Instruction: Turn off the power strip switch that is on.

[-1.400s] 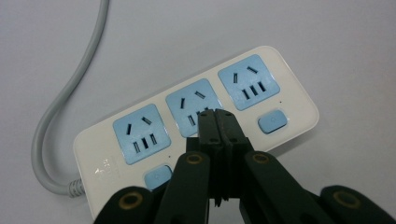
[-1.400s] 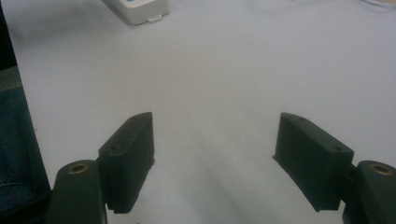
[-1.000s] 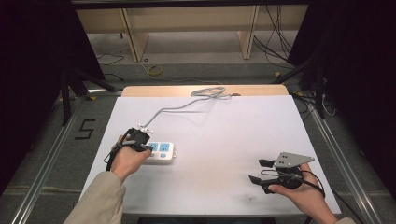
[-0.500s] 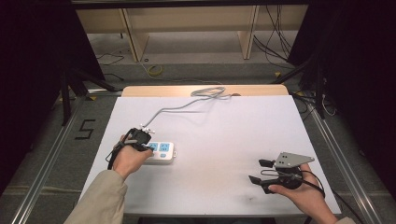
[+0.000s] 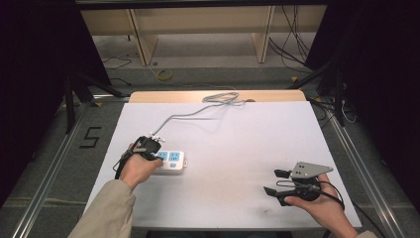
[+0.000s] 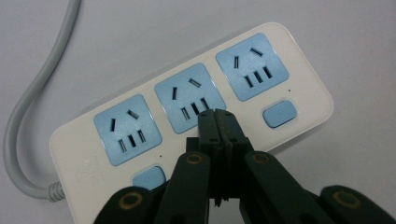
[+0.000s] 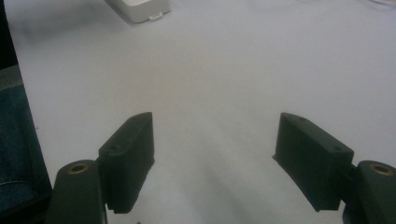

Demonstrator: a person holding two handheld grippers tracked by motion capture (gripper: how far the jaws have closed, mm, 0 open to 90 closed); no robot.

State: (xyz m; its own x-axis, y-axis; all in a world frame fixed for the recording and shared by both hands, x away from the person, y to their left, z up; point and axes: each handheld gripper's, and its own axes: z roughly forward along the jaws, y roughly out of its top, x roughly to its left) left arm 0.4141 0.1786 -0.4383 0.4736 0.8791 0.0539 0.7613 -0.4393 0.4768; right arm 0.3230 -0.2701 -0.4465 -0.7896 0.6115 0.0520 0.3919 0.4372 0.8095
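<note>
Left gripper (image 6: 217,114): jaws clenched together with nothing between them, tips resting on or just above the face of the power strip (image 6: 187,121), at the lower edge of its middle socket (image 6: 189,98). A blue switch (image 6: 279,113) lies just to the right of the jaw tips, a second one (image 6: 148,177) to their lower left. The strip's grey cord (image 6: 32,102) leaves its end well to the left of the jaws.

Right gripper (image 7: 212,158): jaws released and spread wide, holding nothing, above bare tabletop (image 7: 233,70). The power strip's end (image 7: 140,8) lies well ahead of them, far off.

In the high view, the left gripper (image 5: 148,147) covers the strip's near end (image 5: 171,159); the right gripper (image 5: 282,184) idles well apart.

Probable hazards:
- Tips slide off the smooth face toward a socket slot if pressed at an angle.
- The strip is unrestrained; a sideways push may shift it, since the right jaws are too far off to brace it.
- A slightly offset press misses the switch.
</note>
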